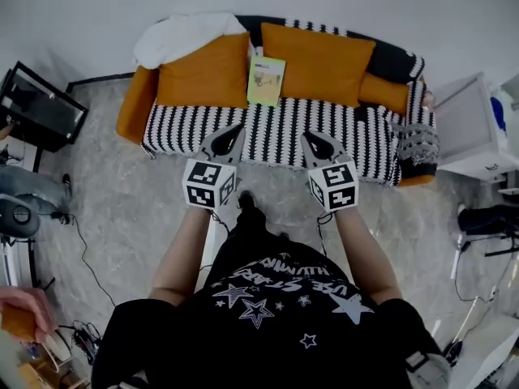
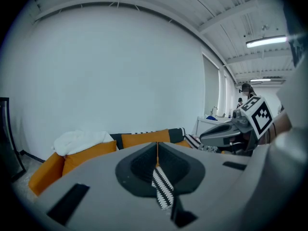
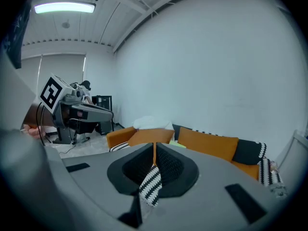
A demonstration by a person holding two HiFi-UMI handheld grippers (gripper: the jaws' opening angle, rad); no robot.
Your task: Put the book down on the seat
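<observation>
Two bare forearms reached forward from a black star-printed shirt, each hand carrying a grey gripper topped with a black-and-white marker cube. The left gripper had its jaws pressed together to a thin slit with nothing between them, and the right gripper was closed the same way and equally empty. Both pointed over the grey marbled floor toward the front edge of a sofa draped in a black-and-white striped cover. Farther back, the pale green book rested at the rear of the seat, well apart from both grippers. Its lower edge was on the stripes, and its upper part sat in the gap between two large orange cushions. A crumpled white blanket lay on the sofa's left back corner, against the plain white wall.
</observation>
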